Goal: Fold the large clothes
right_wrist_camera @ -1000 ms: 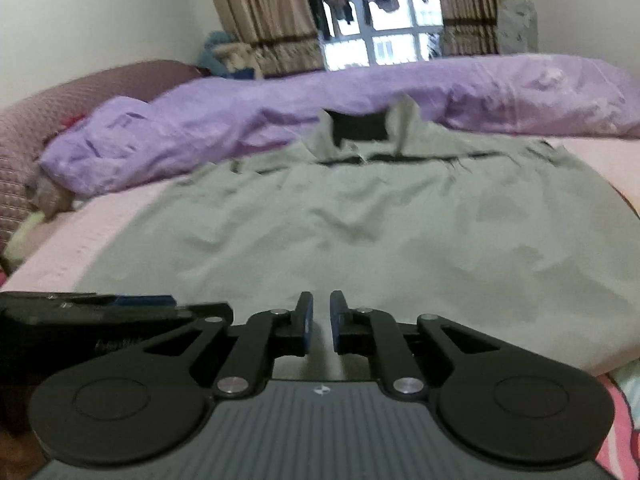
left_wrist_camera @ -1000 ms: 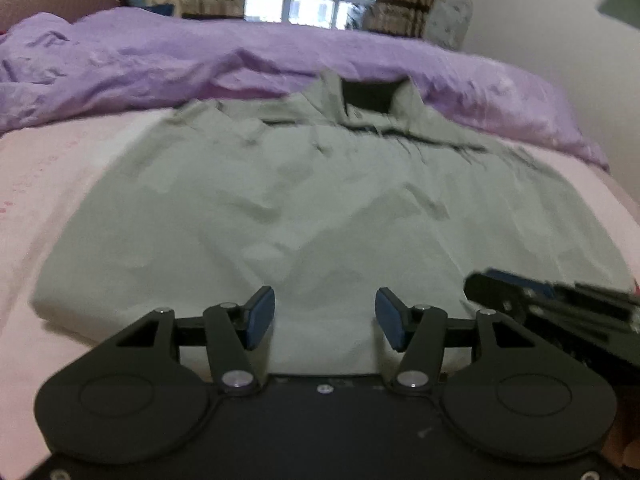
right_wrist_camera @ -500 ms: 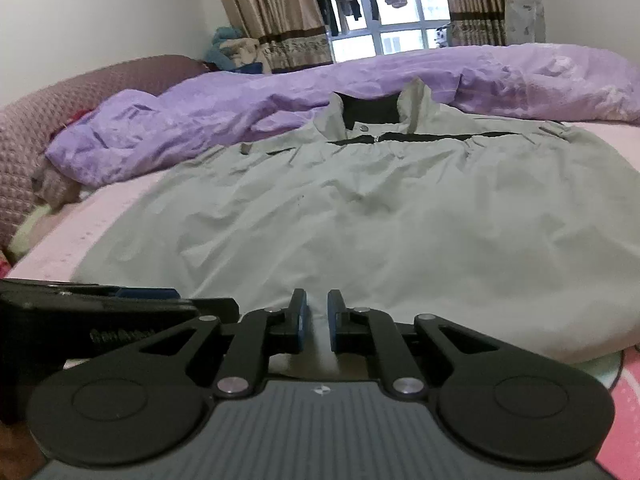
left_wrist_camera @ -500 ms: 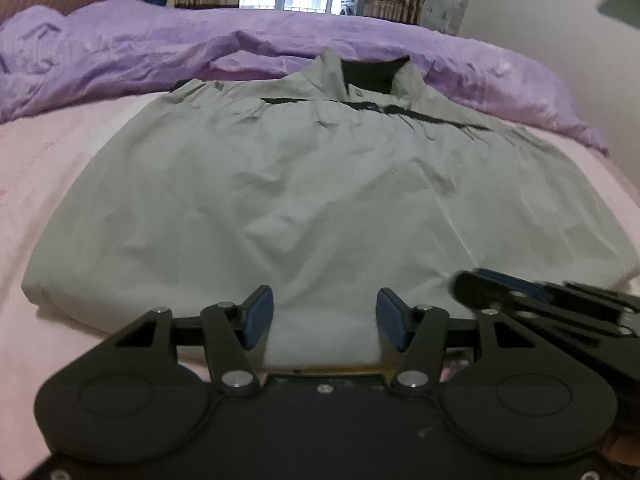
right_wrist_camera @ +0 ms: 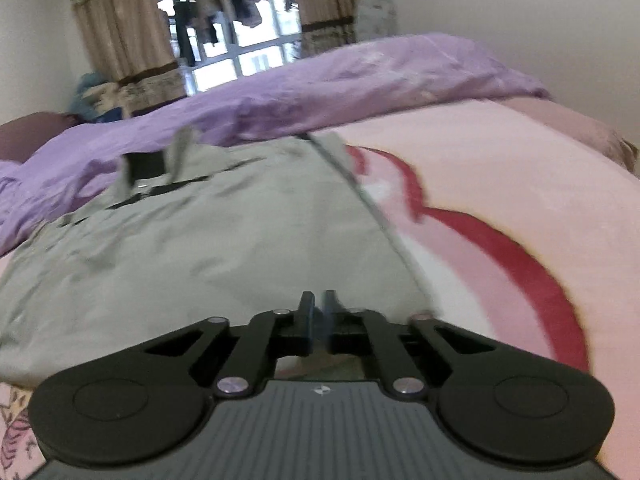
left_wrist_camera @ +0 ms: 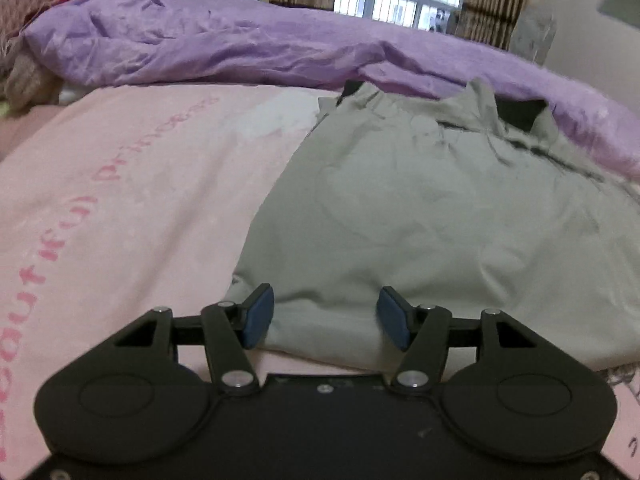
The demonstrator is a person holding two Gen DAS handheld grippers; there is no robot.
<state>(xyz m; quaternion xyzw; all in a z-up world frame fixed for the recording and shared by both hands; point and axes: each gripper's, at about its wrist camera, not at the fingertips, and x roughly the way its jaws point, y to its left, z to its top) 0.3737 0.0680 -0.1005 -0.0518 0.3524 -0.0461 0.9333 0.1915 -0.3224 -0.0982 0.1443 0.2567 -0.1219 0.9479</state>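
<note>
Jacket: large grey-green thin-fabric jacket [left_wrist_camera: 460,216] lies spread flat on pink printed bed sheet [left_wrist_camera: 120,208], dark-lined collar toward rumpled purple duvet [left_wrist_camera: 240,44]. Left gripper [left_wrist_camera: 325,315] hovers at the hem's near left corner, blue pads spread wide, nothing between them. Right gripper [right_wrist_camera: 318,316] sits at the hem's near right corner by the side seam, pads almost pressed together; cannot tell if fabric is caught. Fabric looks light, soft, limp, likely slippery; it should drape and wrinkle. Best hold: pinch both hem corners, through all layers.
</note>
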